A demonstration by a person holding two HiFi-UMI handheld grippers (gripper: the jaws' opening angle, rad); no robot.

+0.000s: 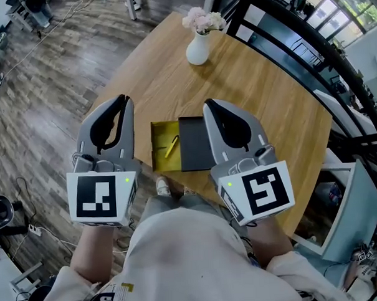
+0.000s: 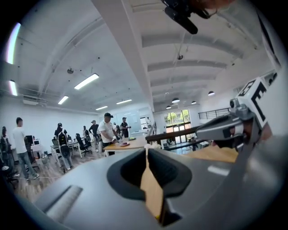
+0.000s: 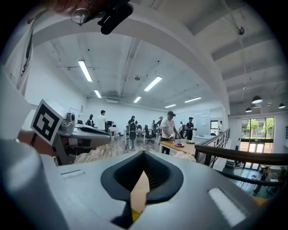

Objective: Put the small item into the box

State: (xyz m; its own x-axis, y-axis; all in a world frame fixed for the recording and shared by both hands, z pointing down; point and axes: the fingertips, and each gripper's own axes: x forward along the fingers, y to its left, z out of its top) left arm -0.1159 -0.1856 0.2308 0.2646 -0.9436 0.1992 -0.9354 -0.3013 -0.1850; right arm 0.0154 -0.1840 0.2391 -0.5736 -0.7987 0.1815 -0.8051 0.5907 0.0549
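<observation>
An open box with a yellow inside lies near the table's front edge, and its black lid lies flat against its right side. A small yellow stick-like item lies slanted inside the box. My left gripper is held up left of the box, jaws shut and empty. My right gripper hovers over the lid's right edge, also shut and empty. In the left gripper view the jaws meet with only table showing through the gap. The right gripper view shows the same closed tips.
A white vase with pale pink flowers stands at the far side of the round wooden table. A black railing runs past the table on the right. Several people stand at desks far off in both gripper views.
</observation>
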